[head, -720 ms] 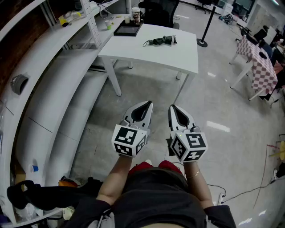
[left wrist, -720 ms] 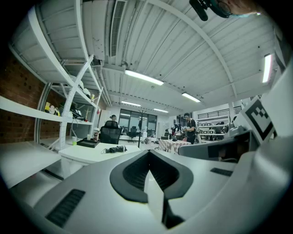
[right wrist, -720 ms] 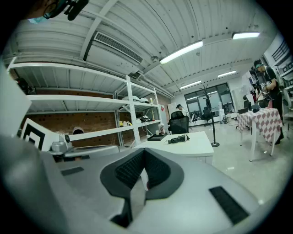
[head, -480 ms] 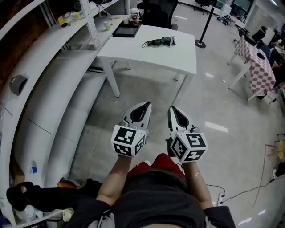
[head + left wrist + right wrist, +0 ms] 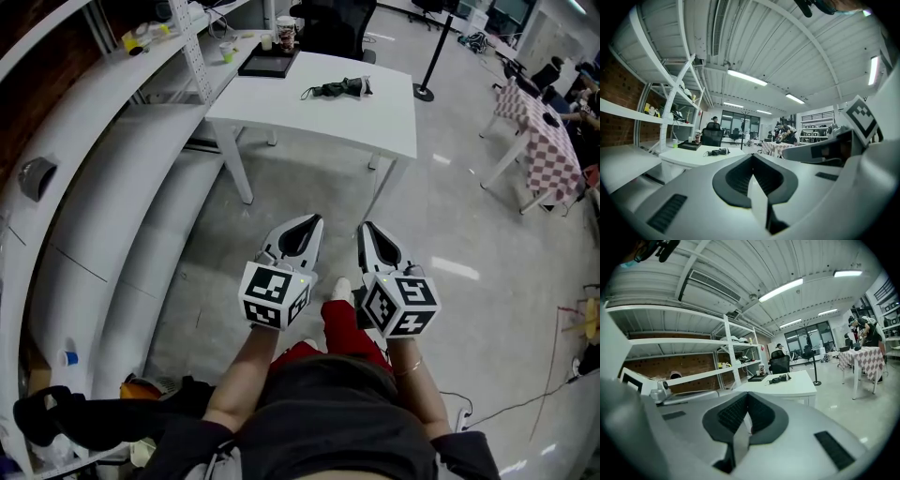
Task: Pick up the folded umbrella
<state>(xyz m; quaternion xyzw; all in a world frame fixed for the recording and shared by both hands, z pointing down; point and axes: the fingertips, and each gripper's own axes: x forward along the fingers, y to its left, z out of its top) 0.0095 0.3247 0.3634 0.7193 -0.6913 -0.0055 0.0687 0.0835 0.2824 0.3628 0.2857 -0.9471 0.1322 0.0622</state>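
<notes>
Far left: long white shelving (image 5: 112, 141) along the wall, cluttered on top.

Next along, well ahead across the bare floor (image 5: 309, 202): a white table (image 5: 309, 122), with a black tray (image 5: 270, 63) at its back-left corner and a cup (image 5: 286, 33) just behind that.

Then the left tongs (image 5: 302, 225), low in the foreground above the person's knees. Held about level, clenched tip to tip on nothing. Same reading from the left tongs (image 5: 751, 158) in their own view: pads meeting, no thing between.

Slightly right of those, on the table's far half: the folded umbrella (image 5: 339, 88). Dark, lying flat on its side, apart from the tray, untouched. Small and distant over both sets of jaws as well, the umbrella (image 5: 717, 152) in one view and the umbrella (image 5: 779, 378) in the other.

Then the right tongs (image 5: 370, 230), beside the left, angled a little down. Likewise clenched and empty, as with the right tongs (image 5: 746, 397) seen close.

Farther right: a stanchion post (image 5: 433, 56), then a checkered table (image 5: 548, 141).

Step in hand, by judgement: the approach, well short of reach. Next move, likely: walking up to the table, releasing one pair of tongs, lowering across the umbrella's narrow middle, clenching, then lifting.
</notes>
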